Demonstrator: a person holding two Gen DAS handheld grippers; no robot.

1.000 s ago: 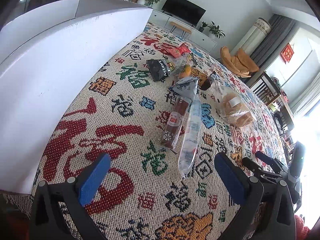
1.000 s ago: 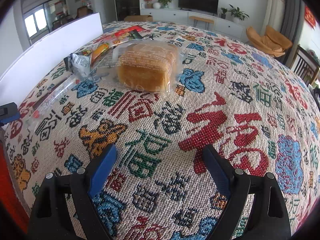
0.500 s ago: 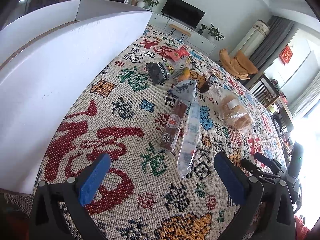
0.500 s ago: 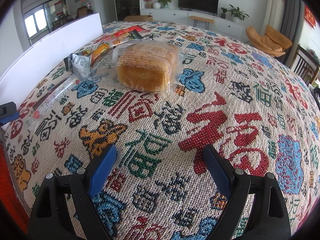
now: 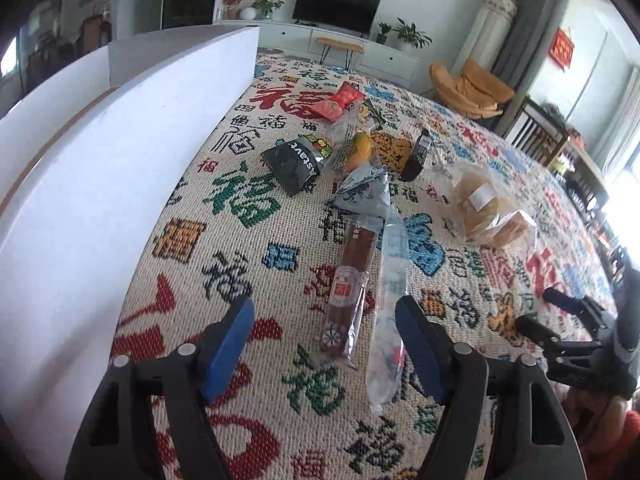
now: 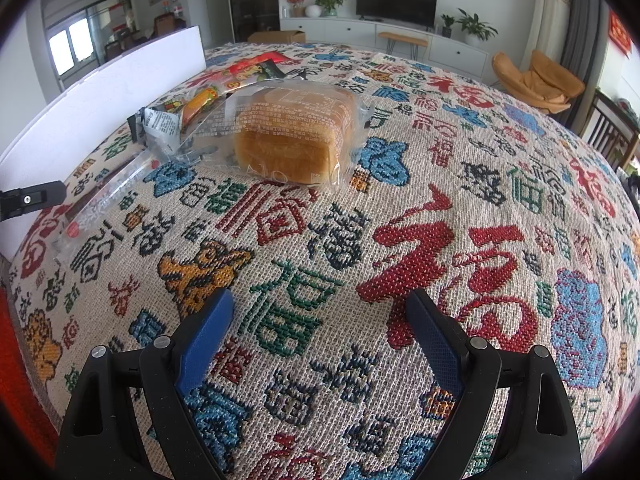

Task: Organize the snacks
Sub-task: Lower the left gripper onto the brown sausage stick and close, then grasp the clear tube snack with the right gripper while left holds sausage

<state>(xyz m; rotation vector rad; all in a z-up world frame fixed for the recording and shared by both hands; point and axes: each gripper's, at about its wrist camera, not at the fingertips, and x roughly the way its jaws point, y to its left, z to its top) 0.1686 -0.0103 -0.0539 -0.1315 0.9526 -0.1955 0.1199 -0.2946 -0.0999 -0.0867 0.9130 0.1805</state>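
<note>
Your left gripper (image 5: 325, 334), jaws just narrowed yet pinching nothing, hovers at lower centre over the sausage stick (image 5: 349, 288) and clear sleeve (image 5: 390, 308) — close now and you may snag both — while your right gripper (image 6: 320, 332) stays spread, empty.

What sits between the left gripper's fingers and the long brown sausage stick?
Nothing visible. The left gripper is open and empty, its fingers having just been closing, with bare patterned cloth up to the sausage stick. A clear long packet lies alongside it, not in front.
</note>
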